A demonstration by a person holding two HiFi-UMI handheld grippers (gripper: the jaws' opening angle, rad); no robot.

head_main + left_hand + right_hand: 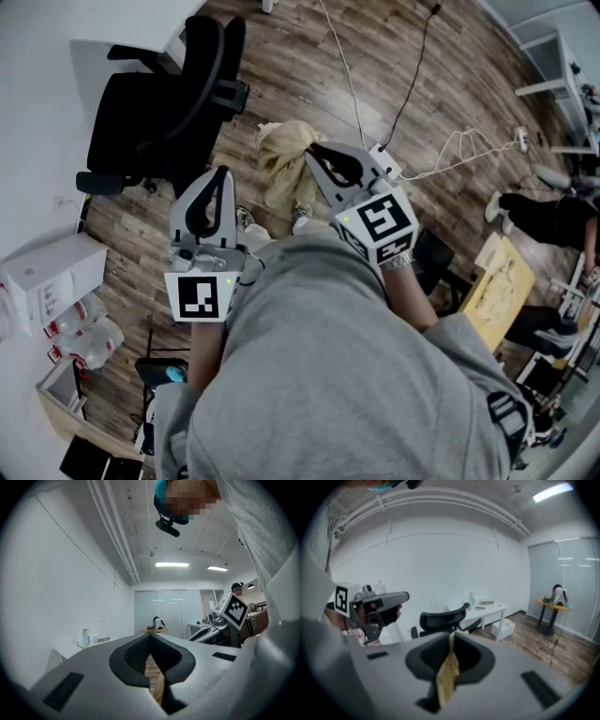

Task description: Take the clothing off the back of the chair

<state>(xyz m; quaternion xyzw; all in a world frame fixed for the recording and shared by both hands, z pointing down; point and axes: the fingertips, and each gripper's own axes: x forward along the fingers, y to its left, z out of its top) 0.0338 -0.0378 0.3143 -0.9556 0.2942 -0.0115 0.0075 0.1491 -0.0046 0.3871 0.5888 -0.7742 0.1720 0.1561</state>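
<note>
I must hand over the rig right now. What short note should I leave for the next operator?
Left gripper: shut, empty, held level beside the other one.
Right gripper: shut on the clothing, which hangs from its jaws above the floor.
Chair: to the left, its back bare; the clothing hangs apart from it.
Done: clothing is off the chair.
Left: probably only to carry it off and put it down somewhere.
</note>
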